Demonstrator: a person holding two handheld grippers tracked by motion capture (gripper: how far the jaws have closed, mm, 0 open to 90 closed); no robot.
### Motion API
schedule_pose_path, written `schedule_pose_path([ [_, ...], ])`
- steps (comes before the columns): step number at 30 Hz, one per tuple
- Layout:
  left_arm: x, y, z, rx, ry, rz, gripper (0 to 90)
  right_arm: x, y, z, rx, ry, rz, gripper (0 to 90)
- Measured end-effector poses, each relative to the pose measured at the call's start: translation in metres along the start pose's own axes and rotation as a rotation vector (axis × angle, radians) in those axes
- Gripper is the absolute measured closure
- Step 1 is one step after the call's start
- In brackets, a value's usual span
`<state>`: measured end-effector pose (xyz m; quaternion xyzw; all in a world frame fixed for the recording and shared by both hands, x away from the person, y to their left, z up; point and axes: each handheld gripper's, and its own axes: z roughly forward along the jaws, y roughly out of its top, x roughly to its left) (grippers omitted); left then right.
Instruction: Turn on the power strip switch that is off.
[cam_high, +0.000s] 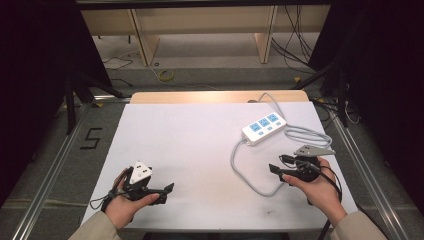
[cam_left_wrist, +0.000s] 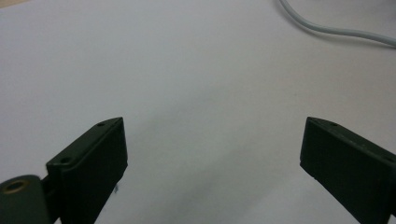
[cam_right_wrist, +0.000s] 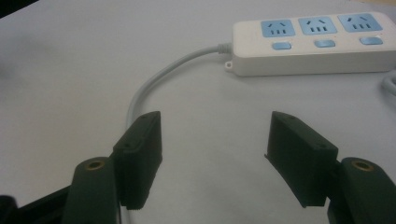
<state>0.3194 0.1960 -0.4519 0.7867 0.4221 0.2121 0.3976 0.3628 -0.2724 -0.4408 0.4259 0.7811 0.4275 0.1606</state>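
Here, the right gripper (cam_right_wrist: 212, 154) is held with jaws apart, empty, aimed toward the power strip (cam_right_wrist: 317, 44) at 1 o'clock; the left gripper (cam_left_wrist: 212, 158) is likewise held agape and idle.

- My table (cam_high: 200, 150) has a white top, with a strip of pale wood along its far edge (cam_high: 215, 96).
- Beyond it I see a grey floor (cam_high: 210, 55) strewn with loose cables (cam_high: 292, 47) and a yellow coil (cam_high: 166, 75).
- Light wooden furniture legs (cam_high: 142, 42) stand at the back.
- Dark curtains (cam_high: 35, 75) close both sides.
- Metal rails (cam_high: 55, 165) flank the table, and a "5" (cam_high: 91, 138) is marked on the floor at left.
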Motion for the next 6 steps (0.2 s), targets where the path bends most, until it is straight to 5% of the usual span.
schedule_pose_path([
  [6,-0.0011,0.0003,0.0001,0.006,-0.005,0.007,6.9,0.0055,-0.0052,-0.0072,-0.022,0.004,-0.007,33.5],
])
